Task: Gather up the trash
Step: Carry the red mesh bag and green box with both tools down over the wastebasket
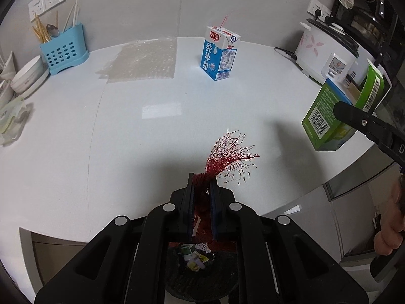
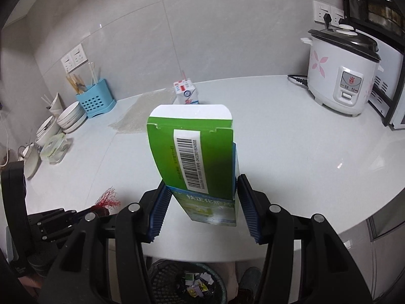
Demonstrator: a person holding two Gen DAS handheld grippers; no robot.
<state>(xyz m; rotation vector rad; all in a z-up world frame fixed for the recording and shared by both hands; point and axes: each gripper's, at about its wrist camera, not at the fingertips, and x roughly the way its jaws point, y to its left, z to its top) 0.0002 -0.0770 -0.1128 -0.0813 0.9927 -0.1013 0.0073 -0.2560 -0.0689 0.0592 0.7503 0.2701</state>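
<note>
At the near edge of the white desk, left gripper sits at 6 o'clock in the left wrist view, jaws narrow and clamped on a bunch of red mesh netting; loose strands fan up and toward 1 o'clock above the pads. Below the jaws, past the desk edge, a dark woven trash basket with scraps of paper inside. Right gripper holds a green carton, open flap uppermost, barcode label facing the camera; the blue ribbed pads stand on either side of the carton's lower end, jaws fairly wide; right pad appears just off the carton wall, contact not certain. Carton is lifted off the desk, above the near edge; same basket visible beneath it at 6 o'clock. In the left wrist view the carton shows at 3 o'clock. Still on the desk: blue-and-white milk carton with straw, upright, at 12 o'clock; sheet of bubble wrap flat at 11 o'clock, near the back wall. Blue utensil holder and stacked bowls at 10 o'clock; rice cooker at 2 o'clock in the right wrist view.
</note>
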